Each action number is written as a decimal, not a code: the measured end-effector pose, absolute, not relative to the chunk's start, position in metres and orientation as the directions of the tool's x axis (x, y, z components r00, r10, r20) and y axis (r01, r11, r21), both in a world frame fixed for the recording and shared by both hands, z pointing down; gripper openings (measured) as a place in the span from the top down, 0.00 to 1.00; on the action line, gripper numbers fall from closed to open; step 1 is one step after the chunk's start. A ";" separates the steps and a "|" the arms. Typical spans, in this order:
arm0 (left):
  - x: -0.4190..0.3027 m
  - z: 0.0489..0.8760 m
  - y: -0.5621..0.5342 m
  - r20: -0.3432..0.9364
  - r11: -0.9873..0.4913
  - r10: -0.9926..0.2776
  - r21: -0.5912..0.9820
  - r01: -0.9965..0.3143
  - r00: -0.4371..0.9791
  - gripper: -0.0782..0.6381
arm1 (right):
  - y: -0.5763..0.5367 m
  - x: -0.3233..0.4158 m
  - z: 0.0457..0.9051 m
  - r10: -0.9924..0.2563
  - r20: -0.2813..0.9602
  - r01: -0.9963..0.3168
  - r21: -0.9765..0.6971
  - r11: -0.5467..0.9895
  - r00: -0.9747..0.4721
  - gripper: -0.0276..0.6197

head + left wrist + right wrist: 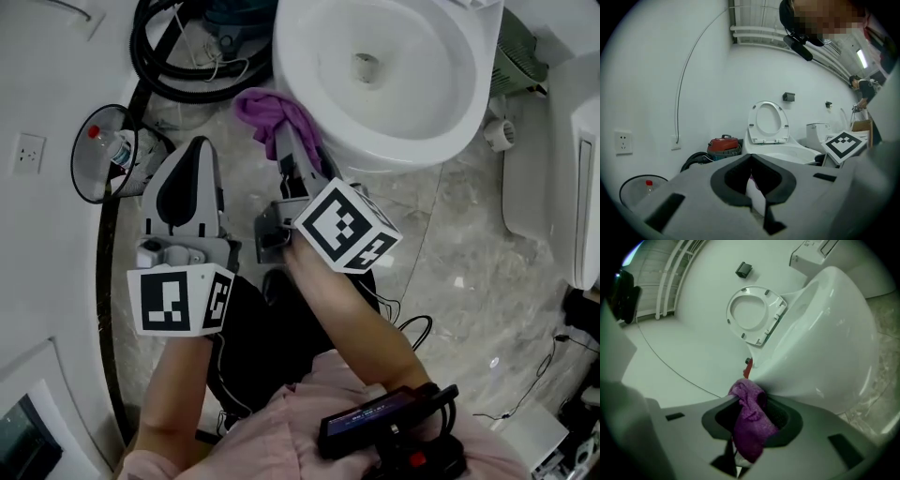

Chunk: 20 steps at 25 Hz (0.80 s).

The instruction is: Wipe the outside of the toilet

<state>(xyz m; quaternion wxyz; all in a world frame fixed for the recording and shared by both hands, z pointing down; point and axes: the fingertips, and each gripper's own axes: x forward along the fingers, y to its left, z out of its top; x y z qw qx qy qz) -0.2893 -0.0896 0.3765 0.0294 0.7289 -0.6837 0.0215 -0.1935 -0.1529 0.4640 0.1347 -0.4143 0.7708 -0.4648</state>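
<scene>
From where I stand, the right claw (751, 404) is clamped on a purple cloth (752, 427). One bunch is pinched between the jaws and the rest spills out loose. The wad is pushed up against the outer wall of the white toilet (291, 56), low on the bowl's front, just above the marble floor (450, 244). The left claw (195, 150) hovers beside it with its jaws drawn together on nothing, a little apart from the bowl.

The cloth looks light, soft and limp, so I'd say the grip belongs deep in the bunch or it may slide out. The porcelain looks hard, glossy and curved, likely slick. It is fixed in place, so it needs pressure rather than a hold.
</scene>
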 end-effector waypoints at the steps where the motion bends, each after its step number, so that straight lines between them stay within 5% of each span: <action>1: -0.287 0.378 -0.092 0.074 -0.068 -0.995 0.016 -0.998 0.069 0.88 | -0.153 -0.193 0.465 -0.762 0.175 -0.507 -0.832 0.224 -0.624 0.78; 20: -0.249 0.382 -0.106 0.071 -0.131 -0.989 -0.003 -0.991 0.130 0.88 | -0.131 -0.148 0.474 -0.699 0.209 -0.458 -0.869 0.188 -0.683 0.79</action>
